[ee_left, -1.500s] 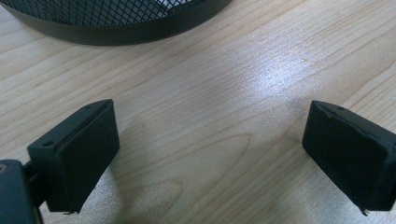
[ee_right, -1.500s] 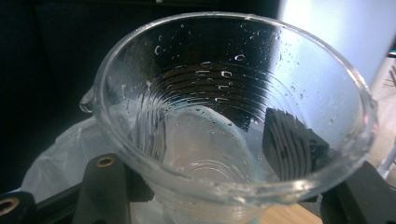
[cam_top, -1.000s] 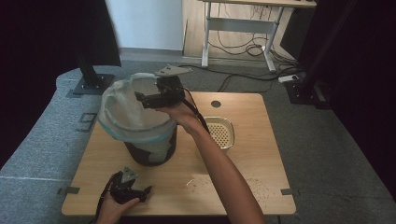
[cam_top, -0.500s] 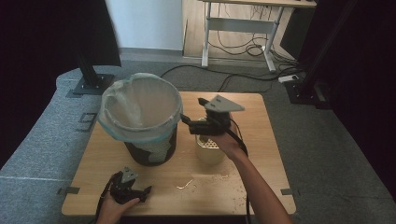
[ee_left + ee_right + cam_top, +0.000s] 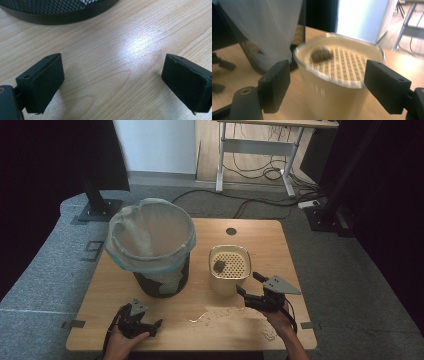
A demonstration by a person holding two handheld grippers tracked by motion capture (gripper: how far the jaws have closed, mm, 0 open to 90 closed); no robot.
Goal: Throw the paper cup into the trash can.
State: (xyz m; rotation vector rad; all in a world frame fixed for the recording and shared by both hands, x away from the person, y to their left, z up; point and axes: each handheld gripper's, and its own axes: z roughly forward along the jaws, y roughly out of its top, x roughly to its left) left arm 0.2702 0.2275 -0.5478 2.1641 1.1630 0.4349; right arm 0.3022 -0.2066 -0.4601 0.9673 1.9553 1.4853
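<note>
One cream strainer cup (image 5: 229, 268) stands right of the bin (image 5: 150, 245), a dark lump (image 5: 219, 266) on its grid | my right gripper (image 5: 253, 289) just closing, empty, beside it | left gripper (image 5: 150, 324) open | looks light, rigid, slick; I'd pinch the wall below the rim.

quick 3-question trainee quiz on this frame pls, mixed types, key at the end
1. True or false: the right gripper is clamped on the cream container.
2. What lies on the container's perforated insert? A) a dark lump B) a spoon C) nothing
3. What is scattered on the table in front of the container?

Key
1. False: its jaws have just been closing, yet they stand apart beside the container, short of its wall.
2. A: a dark lump near the insert's left edge.
3. Pale crumbs, between the left gripper, open near the lined bin, and the right gripper.
</note>
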